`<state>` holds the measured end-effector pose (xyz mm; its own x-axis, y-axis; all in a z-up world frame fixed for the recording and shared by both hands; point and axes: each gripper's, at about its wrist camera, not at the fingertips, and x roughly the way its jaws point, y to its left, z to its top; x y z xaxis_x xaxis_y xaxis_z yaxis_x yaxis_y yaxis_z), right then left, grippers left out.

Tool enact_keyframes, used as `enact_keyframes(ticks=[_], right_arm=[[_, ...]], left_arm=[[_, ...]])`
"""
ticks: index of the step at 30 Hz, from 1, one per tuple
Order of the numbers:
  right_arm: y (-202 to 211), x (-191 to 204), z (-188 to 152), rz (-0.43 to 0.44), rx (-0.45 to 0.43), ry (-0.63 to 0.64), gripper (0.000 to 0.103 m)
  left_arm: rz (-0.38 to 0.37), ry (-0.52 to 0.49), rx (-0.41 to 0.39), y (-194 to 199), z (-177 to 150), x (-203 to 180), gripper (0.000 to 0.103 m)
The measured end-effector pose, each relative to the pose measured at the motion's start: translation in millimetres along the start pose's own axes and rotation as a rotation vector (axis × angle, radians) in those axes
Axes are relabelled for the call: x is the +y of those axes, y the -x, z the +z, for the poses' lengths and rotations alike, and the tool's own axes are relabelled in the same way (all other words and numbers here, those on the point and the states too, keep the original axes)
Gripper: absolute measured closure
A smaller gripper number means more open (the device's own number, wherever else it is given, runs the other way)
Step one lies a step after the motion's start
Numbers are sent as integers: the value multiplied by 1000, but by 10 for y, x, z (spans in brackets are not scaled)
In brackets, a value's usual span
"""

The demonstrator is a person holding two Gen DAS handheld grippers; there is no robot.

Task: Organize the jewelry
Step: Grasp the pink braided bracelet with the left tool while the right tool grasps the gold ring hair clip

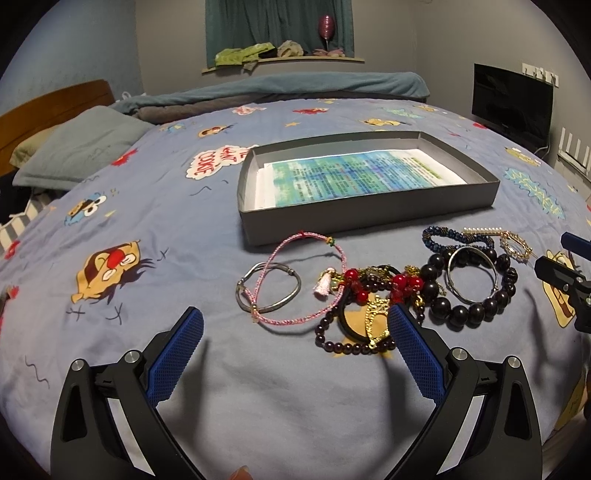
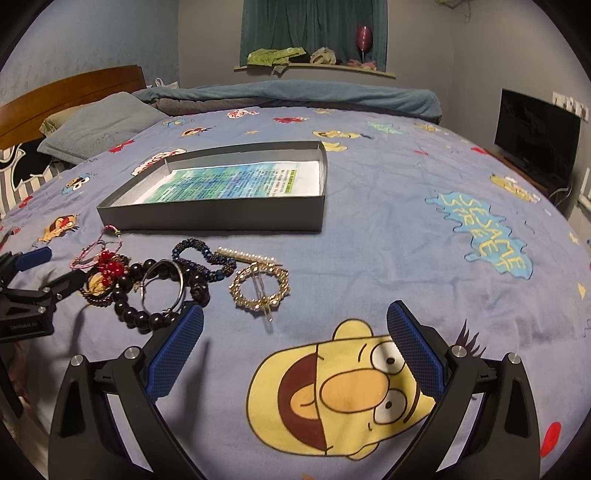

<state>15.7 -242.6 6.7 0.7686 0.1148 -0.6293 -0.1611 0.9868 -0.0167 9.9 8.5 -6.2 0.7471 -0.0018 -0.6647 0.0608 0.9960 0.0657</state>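
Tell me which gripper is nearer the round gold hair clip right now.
Right. The right gripper is open just short of the round gold hair clip, which lies slightly left of its centre line. The left gripper is open over the other end of the jewelry row, near the red beads.

A home bedroom: a bed spread with a blue cartoon-print sheet fills the view, with a pillow and wooden headboard at ten o'clock. At twelve o'clock teal curtains hang above a cluttered window ledge; a dark television stands at two o'clock.
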Motion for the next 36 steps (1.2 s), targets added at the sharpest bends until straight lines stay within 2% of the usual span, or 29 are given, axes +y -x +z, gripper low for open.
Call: enact_keyframes(ticks=[6,9,11,21,25,27,28,32,36], right_arm=[[-47,83,43,-6,-21,44,7],[-89,92,67,7,-7,40,19],[-114,87,76,13,2,33,20],[-157,59,102,39,22,15,42],[-186,62,109,48,32,20,49],[-193,54,114,56,37,16,50],[-194,49,118,57,38,15,50],[-196,43,120,63,41,13,55],[-193,39,124,70,43,9,56]], left_arm=[[-2,26,7,-39,32,108,4],[-20,54,-2,-25,52,199,4],[-30,64,-5,-19,55,242,4],[-52,56,-12,-40,90,349,9],[-49,9,-27,-84,242,313,26],[-53,-13,-21,-150,312,282,29],[-58,-23,-11,-209,355,274,30],[-63,-55,52,-436,432,243,46],[-76,-57,85,-551,415,267,52]])
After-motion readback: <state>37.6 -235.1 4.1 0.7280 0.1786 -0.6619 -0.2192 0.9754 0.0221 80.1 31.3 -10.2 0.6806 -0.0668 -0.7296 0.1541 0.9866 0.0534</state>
